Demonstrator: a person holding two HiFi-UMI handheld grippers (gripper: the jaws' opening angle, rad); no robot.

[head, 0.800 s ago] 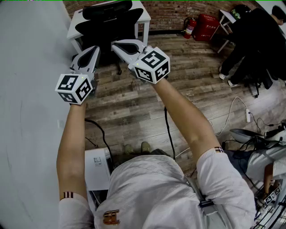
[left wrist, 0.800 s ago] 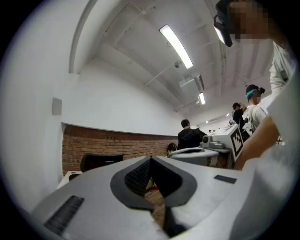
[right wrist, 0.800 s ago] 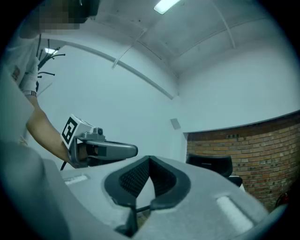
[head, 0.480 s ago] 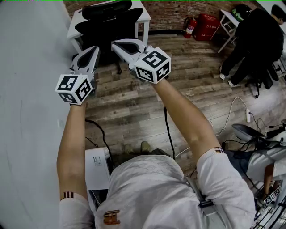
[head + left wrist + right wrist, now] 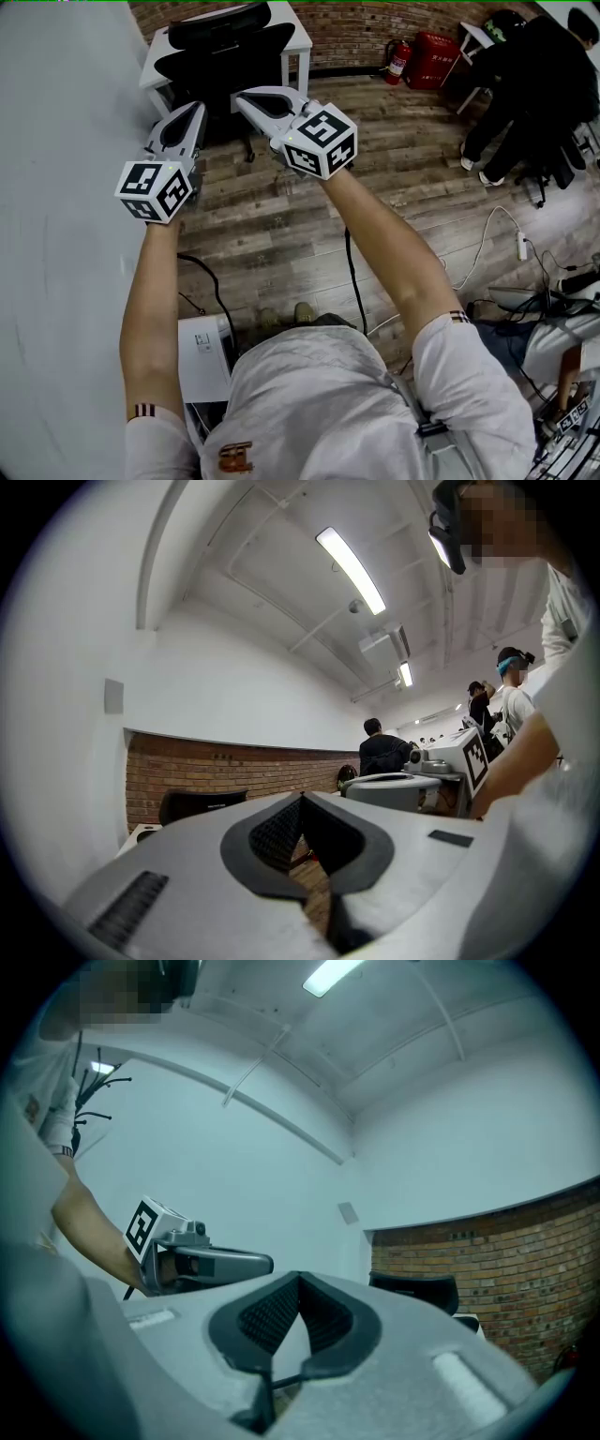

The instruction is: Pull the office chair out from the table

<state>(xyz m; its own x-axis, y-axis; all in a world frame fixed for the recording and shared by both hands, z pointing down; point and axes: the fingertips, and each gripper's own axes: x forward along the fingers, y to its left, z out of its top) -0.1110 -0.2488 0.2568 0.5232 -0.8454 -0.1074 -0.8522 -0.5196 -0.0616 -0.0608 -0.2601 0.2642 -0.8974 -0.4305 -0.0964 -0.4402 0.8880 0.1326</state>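
Note:
A black office chair (image 5: 223, 52) stands tucked under a small white table (image 5: 292, 26) by the brick wall, at the top of the head view; its backrest (image 5: 197, 804) also shows in the left gripper view and again (image 5: 417, 1290) in the right gripper view. My left gripper (image 5: 197, 106) is held out short of the chair's left side, shut with nothing in it. My right gripper (image 5: 239, 94) is level beside it, just before the chair's back, also shut and empty. Neither touches the chair.
A grey wall (image 5: 56, 187) runs along the left. A white box (image 5: 204, 352) and black cables (image 5: 211, 281) lie on the wooden floor near my feet. A person in black (image 5: 534, 84) stands at the right by another table; a red fire extinguisher (image 5: 399, 56) stands at the brick wall.
Both grippers stay nearly in place in the view. The chair and table have slid slightly up and left in the head view, and the floor clutter at right has shifted.

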